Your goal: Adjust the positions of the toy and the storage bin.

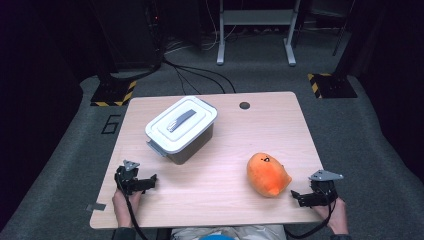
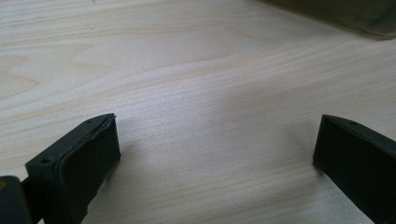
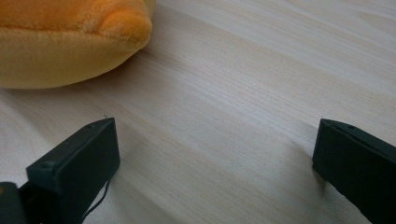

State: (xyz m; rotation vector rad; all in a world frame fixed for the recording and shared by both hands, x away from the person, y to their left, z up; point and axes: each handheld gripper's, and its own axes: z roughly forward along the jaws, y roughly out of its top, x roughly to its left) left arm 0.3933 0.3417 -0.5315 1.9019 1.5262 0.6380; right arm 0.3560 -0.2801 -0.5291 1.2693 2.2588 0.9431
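The right gripper (image 1: 303, 196) is sitting wide open and empty at the table's (image 1: 220, 200) near right corner, just beside the orange plush toy (image 1: 268, 174), probably getting ready to reach over and pinch it.

A pale wooden table top (image 1: 225, 150) with fine, matt grain is seen. The orange plush toy (image 1: 267, 174) is covered in soft, fuzzy cloth. The dark plastic storage box (image 1: 192, 142) is closed by a smooth, slightly glossy white plastic lid (image 1: 181, 122). Matt black jaws are carried by the right gripper (image 3: 215, 154).
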